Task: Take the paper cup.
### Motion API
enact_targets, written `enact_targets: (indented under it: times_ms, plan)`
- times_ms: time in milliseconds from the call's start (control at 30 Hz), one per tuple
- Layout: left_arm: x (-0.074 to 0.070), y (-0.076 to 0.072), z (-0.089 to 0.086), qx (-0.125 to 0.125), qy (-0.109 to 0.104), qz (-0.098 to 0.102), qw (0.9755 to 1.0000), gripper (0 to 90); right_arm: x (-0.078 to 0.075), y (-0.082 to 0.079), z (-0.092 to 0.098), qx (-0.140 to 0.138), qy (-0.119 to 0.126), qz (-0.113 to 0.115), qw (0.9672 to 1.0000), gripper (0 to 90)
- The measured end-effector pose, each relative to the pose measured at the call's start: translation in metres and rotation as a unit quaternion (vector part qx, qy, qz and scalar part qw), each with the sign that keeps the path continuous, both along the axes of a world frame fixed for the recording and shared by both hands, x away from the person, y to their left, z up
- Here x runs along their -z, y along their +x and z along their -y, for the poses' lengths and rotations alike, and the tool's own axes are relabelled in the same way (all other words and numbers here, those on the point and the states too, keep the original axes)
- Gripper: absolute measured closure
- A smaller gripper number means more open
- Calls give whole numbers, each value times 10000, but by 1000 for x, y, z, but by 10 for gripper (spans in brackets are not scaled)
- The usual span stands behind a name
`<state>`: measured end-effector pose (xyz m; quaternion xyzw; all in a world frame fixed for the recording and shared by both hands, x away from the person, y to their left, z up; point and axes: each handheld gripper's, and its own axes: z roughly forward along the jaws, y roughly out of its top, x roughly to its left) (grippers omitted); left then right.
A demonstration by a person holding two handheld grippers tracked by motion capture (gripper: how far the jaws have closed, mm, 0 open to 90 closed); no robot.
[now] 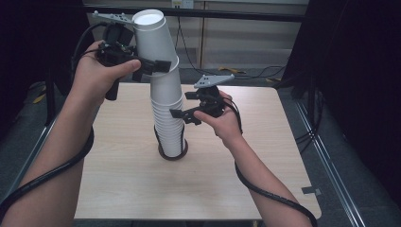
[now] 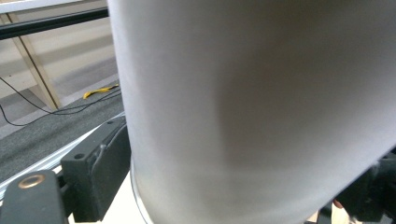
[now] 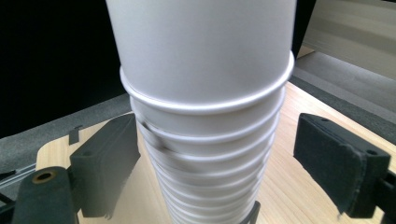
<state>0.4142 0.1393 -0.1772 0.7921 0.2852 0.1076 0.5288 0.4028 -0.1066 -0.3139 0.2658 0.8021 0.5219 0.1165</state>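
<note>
With our left tongs [image 1: 158, 65] clamped on the tilted top paper cup [image 1: 153, 38] and right tongs [image 1: 182, 116] released around the stack [image 1: 169, 127], we risked toppling it on the desk [image 1: 142, 179].

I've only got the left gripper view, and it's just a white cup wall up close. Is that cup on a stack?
Observer: Yes. The top cup sits tilted over a stack of upside-down cups.
Operator: Where's the right gripper?
Observer: The right gripper is at the stack's middle, jaws open on either side of it.
Operator: What's the stack standing in?
Observer: A black ring on the table.
</note>
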Motion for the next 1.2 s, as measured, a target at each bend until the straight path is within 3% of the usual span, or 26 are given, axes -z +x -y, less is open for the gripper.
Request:
enact_targets:
  times_ms: [833, 1200]
  plan:
    - [-1, -11, -33, -129, -70, -3, 9999, 109, 10, 0, 19, 102, -36, -62, 9999, 138]
    - [0, -19, -60, -249, -30, 11, 9997, 108, 15, -1, 23, 120, -74, -99, 9999, 136]
